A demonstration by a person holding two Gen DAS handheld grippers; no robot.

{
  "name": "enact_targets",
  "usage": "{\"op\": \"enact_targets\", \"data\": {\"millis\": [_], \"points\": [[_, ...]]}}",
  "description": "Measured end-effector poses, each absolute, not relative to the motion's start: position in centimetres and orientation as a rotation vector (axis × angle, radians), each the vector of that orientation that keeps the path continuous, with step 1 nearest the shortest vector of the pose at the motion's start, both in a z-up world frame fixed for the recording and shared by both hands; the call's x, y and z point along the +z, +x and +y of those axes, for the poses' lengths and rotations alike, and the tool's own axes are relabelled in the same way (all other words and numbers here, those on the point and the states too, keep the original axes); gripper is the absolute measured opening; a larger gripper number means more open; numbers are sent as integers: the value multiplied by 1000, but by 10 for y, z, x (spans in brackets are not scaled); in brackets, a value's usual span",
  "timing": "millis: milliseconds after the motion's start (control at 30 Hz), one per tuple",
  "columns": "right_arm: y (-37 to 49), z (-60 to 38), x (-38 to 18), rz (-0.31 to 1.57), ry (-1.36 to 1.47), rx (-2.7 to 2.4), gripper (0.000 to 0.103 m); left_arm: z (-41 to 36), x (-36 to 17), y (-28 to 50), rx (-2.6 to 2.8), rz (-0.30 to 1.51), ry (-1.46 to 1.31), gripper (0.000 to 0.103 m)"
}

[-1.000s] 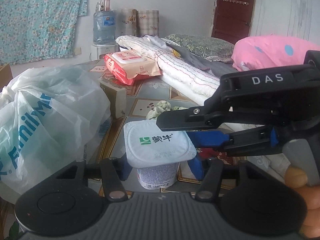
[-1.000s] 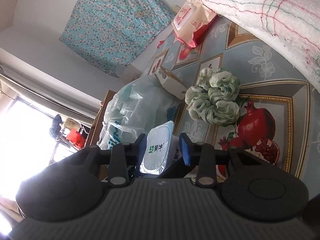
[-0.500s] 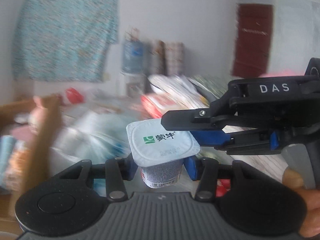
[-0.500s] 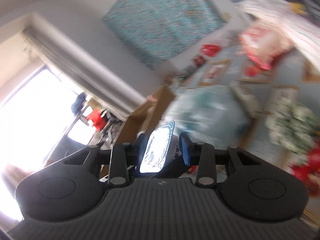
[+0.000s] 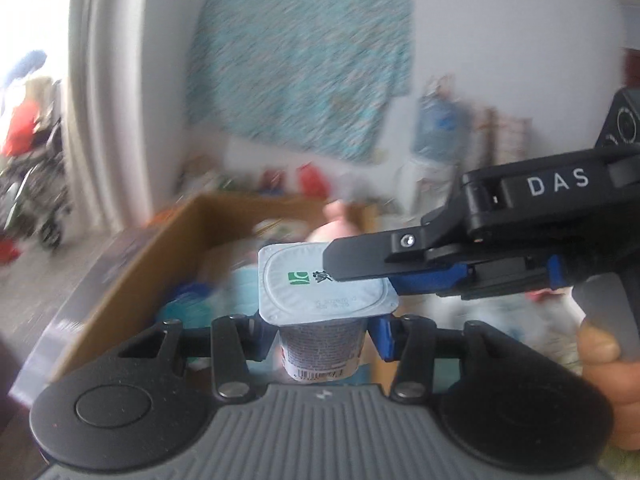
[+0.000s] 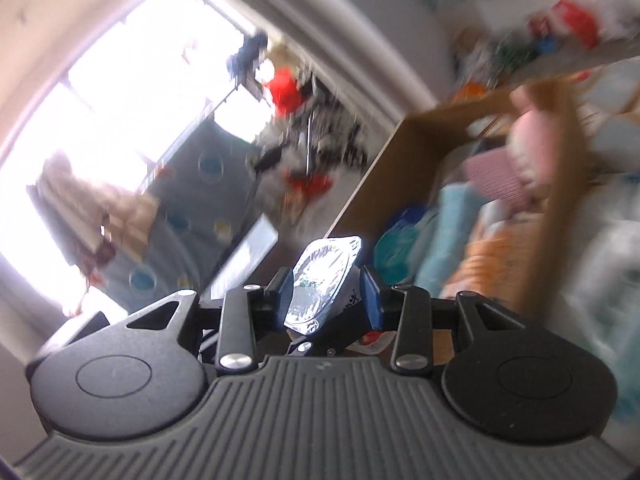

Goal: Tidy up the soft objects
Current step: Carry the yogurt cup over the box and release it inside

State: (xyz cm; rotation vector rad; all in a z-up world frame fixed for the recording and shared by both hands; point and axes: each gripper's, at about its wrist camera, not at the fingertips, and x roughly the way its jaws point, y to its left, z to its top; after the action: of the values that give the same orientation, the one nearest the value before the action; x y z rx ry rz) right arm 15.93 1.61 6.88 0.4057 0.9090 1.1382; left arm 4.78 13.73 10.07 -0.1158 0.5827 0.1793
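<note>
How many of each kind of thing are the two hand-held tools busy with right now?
Yogurt cup: 1
Cardboard box: 1
Grippers, left gripper and right gripper: 2
Total: 4

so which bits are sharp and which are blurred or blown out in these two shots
Left wrist view: the yogurt cup and both grippers, left and right, are sharp; the box and wall cloth are motion-smeared. Right wrist view: the window is blown out white, the cup's foil lid glares, and the background is streaked.
</note>
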Motion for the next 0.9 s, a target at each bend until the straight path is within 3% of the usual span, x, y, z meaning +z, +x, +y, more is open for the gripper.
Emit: {"op": "enact_targets", "data": {"millis": [300,467,533,667,733,900], "points": [[205,132,6,1269,417,1118,37,228,59,74,292,832,-237,49],[218,157,-20,1360,469,1117,37,243,49,68,343,870,-246,50],[221,165,-26,1381,484,1120,38,249,48,65,350,883,-271,60],[226,176,-46,1428,469,1083,40,252,45,66,320,920,-281,67],[229,179,-61,1477,470,1046,40,249,43,66,297,933,-290,76],[230,180,-77,1507,500,1039,41,251,40,69,298,918,-300,83]]}}
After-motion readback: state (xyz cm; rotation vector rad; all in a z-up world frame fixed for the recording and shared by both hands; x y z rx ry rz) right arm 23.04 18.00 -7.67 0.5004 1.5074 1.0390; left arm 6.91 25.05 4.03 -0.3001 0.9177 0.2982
